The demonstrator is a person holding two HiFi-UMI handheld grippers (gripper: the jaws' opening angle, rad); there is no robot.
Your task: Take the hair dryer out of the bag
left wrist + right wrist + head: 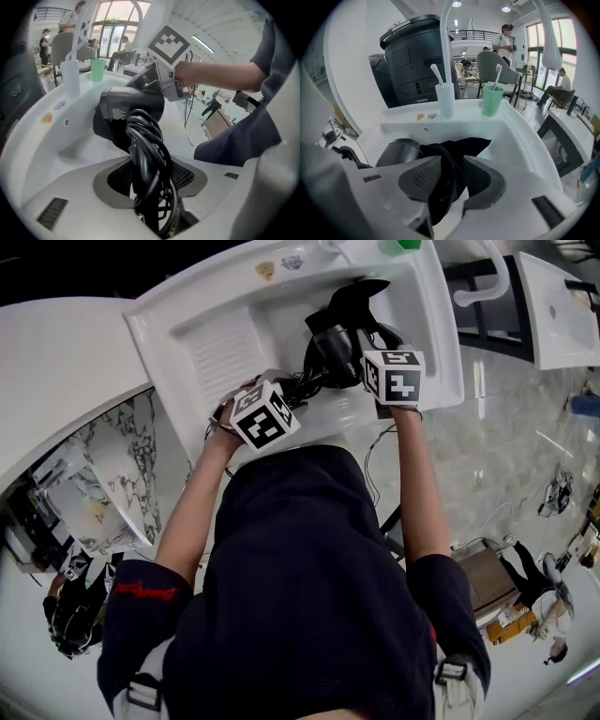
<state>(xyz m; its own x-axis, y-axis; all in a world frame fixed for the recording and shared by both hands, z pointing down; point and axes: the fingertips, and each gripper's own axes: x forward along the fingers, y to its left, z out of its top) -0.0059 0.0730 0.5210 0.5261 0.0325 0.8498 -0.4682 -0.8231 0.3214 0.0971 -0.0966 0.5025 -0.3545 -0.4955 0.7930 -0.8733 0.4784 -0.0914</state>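
Observation:
A black hair dryer hangs over the white sink, its barrel half out of a black fabric bag. My left gripper is shut on the dryer's handle, which is wrapped in coiled black cord; the barrel points away above the jaws. In the head view the left gripper sits at the dryer's near left. My right gripper is shut on a fold of the bag, with the dryer's barrel to its left. The right gripper is at the dryer's right.
On the sink's back ledge stand a white cup and a green cup, each with a toothbrush, under a tall white tap. A second sink lies to the right. A dark machine stands behind; people sit in the background.

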